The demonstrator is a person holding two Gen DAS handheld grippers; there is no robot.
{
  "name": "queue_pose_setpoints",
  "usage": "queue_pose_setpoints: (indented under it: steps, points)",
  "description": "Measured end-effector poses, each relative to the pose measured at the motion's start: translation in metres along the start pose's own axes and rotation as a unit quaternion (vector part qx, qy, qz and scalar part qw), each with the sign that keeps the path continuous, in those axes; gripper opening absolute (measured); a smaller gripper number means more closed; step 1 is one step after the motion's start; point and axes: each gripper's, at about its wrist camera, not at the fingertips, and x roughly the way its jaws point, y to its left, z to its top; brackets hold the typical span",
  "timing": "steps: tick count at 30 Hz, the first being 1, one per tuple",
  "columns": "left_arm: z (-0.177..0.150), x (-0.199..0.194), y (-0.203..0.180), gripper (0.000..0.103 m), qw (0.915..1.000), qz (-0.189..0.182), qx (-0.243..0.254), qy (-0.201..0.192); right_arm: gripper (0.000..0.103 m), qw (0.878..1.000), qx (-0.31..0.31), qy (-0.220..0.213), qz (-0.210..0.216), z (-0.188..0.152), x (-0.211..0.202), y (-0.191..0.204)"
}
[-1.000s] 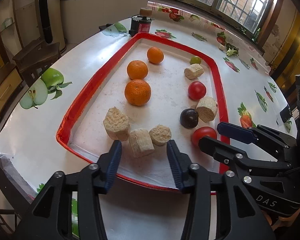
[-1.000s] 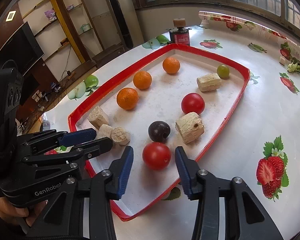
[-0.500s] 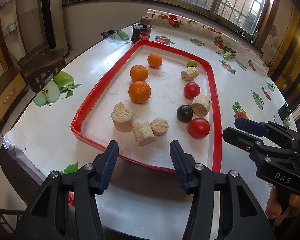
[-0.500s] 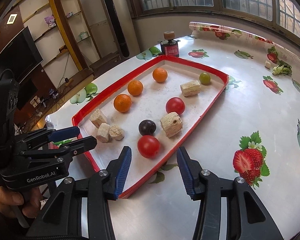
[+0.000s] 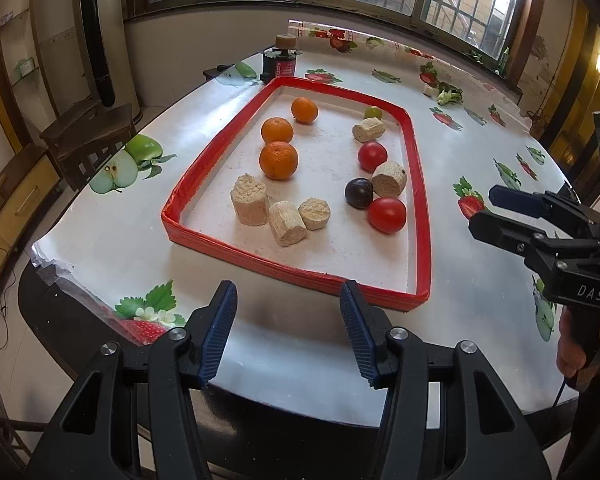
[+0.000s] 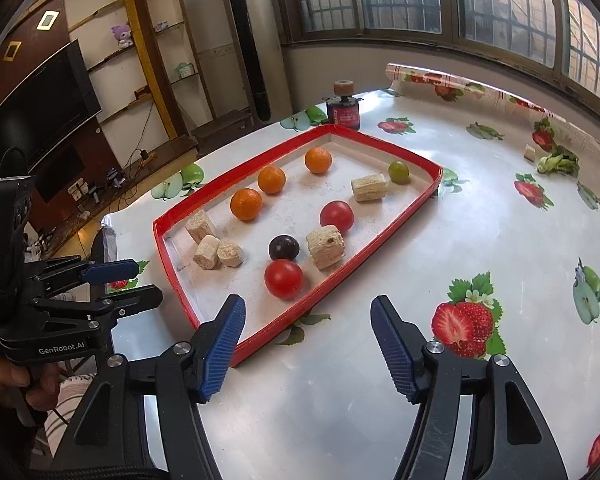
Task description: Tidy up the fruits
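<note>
The left tongs stood wide with nothing between them, just before the near edge of the red-rimmed tray; their jaws had just been opening. The right tongs were also wide and empty, over the white surface beside the near corner of the tray, and their jaws had just been opening too.

All the fruits lay inside the tray, on its pale floor. Nearest on the left side were three beige, rough cut cylinders, close together, two of them touching. On the right side a shiny red tomato lay nearest, and just behind it a dark purple plum touched another beige piece. Farther on that side came a second red tomato, then one more beige piece lying on its side, and a small green fruit near the far rim. On the left side three oranges stood in a line toward the far corner, apart from each other.

Beyond the tray a dark red can stood on the surface.
</note>
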Motion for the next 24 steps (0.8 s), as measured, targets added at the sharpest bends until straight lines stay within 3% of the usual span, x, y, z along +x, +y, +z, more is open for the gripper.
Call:
queue_pose_setpoints:
  steps: [4,12,15,24]
  points:
    - [-0.006,-0.012,-0.004,0.073,0.9997,0.016,0.012,-0.016,0.08,0.999,-0.033,-0.014,0.003,0.001,-0.01,0.002]
    - [-0.013,-0.024,-0.015,0.074,0.9984,0.033,0.035,-0.032,0.086,0.992,-0.118,-0.032,0.018,-0.002,-0.023,0.015]
    - [-0.017,-0.026,-0.019,0.08,0.9981,0.036,0.036,-0.033,0.087,0.989,-0.137,-0.037,0.031,-0.004,-0.027,0.018]
    - [-0.026,-0.031,-0.027,0.08,0.9978,0.034,0.044,-0.036,0.088,0.98,-0.187,-0.032,0.069,-0.021,-0.03,0.023]
